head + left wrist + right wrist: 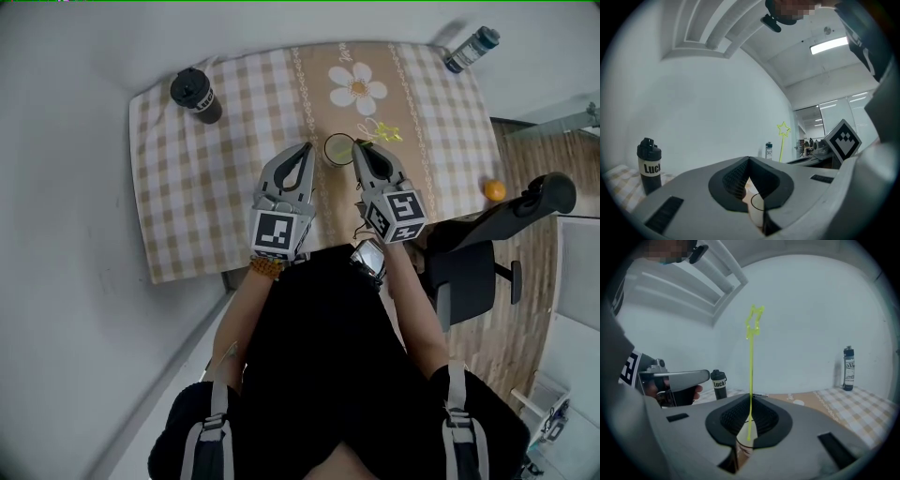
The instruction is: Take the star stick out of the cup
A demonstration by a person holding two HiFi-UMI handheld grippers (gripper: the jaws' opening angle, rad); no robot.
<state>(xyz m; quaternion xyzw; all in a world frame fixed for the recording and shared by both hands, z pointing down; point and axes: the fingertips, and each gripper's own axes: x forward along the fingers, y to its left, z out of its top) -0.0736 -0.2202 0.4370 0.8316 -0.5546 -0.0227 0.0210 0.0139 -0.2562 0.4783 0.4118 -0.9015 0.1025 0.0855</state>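
A thin yellow star stick rises straight up between the tips of my right gripper, which is shut on it; its star is at the top. Its lower end shows in the gap behind the tips, in front of the pale cup. In the head view the cup stands at the middle of the table, the right gripper at its right rim and the star stick just beyond. My left gripper sits close to the cup's left side, shut with nothing seen held. The left gripper view shows the cup below its tips.
A checked cloth covers the table. A black bottle stands at the back left and a clear water bottle at the back right corner. An orange lies near the right edge, with a black office chair beside the table.
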